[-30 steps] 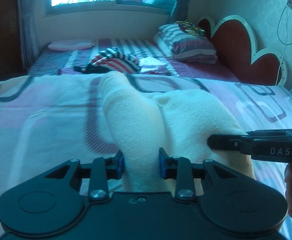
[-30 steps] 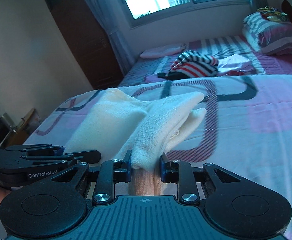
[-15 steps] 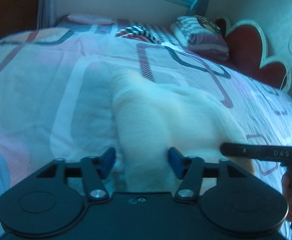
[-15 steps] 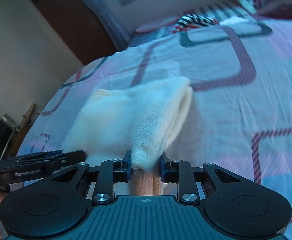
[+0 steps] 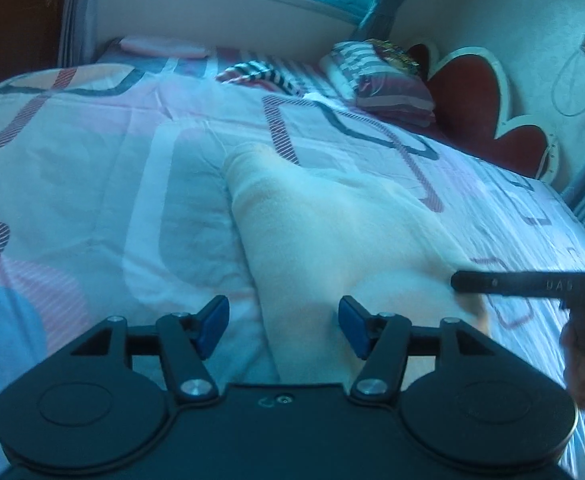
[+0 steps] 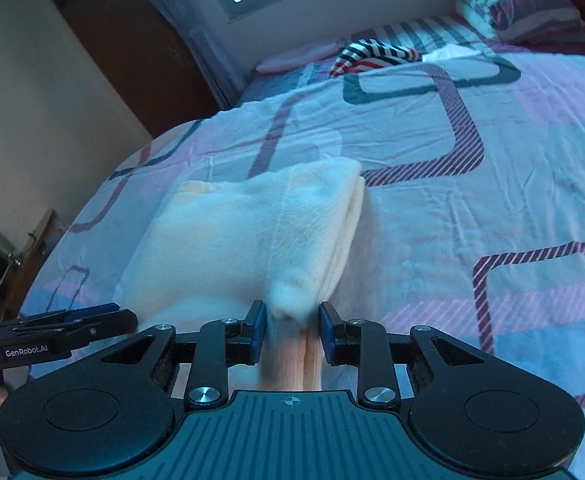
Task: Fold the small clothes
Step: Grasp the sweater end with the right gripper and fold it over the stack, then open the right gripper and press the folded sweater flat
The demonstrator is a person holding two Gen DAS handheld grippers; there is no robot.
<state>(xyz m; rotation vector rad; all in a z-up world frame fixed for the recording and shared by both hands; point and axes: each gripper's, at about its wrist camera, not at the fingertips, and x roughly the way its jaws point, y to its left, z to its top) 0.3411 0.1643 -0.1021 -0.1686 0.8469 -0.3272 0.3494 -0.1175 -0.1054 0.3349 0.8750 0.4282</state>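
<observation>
The cream garment lies folded on the near part of the bed. The left gripper stands apart around its near edge, gripping nothing. The right gripper, just opening, still pinches a corner; drawing back too soon could drag the fold open.

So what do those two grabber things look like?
Both are black. Each has two round discs at the base, silver screws and thin fingers with blue pads. The left gripper says "GenRobot.AI" on its side; the right gripper has a ribbed body and the letters "DAS".
</observation>
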